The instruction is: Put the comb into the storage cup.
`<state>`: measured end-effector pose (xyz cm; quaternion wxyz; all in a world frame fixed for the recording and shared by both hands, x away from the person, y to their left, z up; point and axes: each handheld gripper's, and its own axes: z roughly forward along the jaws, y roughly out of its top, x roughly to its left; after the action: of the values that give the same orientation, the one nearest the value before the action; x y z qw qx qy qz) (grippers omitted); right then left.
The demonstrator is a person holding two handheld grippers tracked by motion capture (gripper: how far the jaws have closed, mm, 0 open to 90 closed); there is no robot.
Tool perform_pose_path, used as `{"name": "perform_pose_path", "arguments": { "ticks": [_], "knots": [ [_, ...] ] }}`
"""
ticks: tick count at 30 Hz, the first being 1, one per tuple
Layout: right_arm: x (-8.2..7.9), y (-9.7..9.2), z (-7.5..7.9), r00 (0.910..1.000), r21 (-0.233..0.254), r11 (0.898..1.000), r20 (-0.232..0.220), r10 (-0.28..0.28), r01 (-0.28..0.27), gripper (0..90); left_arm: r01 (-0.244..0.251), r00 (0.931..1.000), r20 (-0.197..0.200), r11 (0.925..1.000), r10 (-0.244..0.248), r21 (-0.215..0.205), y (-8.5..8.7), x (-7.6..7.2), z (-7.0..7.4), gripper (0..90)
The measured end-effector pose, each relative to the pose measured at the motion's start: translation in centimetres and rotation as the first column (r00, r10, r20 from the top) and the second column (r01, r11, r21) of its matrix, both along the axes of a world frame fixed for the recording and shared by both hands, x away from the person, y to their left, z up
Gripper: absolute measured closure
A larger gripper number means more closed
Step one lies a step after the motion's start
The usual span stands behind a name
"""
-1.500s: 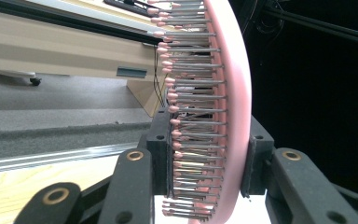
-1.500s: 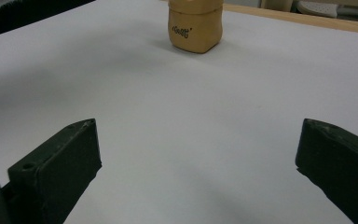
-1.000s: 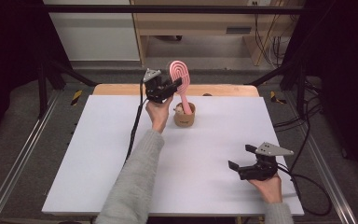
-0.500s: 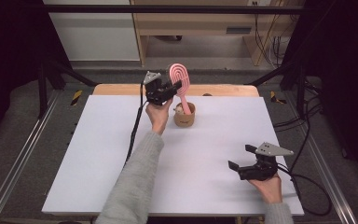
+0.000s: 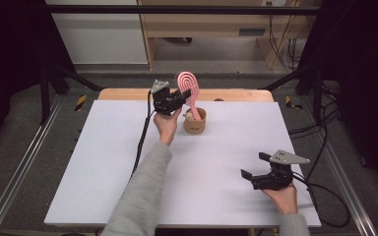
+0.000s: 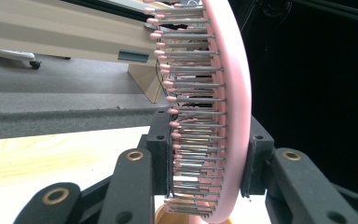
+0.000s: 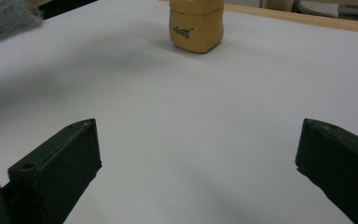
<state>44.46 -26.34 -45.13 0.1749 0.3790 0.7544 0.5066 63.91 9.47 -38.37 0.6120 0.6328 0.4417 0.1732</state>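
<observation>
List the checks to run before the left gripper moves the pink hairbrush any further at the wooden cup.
1. Left gripper clamped on pink hairbrush: ok.
2. Brush head squarely between the jaws, seen in the left gripper view: ok.
3. Handle tip inside wooden cup: cannot tell.
4. Cup upright on the white table: ok.
5. Right gripper open, apart from the cup: ok.

The left gripper (image 5: 181, 96) clamps a pink oval hairbrush (image 5: 189, 87) above a small tan wooden cup (image 5: 195, 123) — the open-jawed right gripper (image 5: 254, 166) rests well apart on the white table (image 5: 98, 167).
</observation>
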Motion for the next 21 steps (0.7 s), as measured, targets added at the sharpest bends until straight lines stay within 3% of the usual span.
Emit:
{"name": "perform_pose_path", "arguments": {
  "ticks": [11,21],
  "knots": [
    [0.0,0.0,0.0,1.0,-0.002,1.0,0.0,0.001,-0.001,0.3,-0.007,0.9998,-0.019,0.9999,0.008,0.01,0.4,-0.1,-1.1,63.3],
    [0.0,0.1,0.0,1.0,-0.001,1.0,0.0,0.001,-0.001,0.3,-0.018,0.9995,-0.027,0.9997,0.018,-0.015,1.3,-0.3,-1.6,63.1]
  ]
}}
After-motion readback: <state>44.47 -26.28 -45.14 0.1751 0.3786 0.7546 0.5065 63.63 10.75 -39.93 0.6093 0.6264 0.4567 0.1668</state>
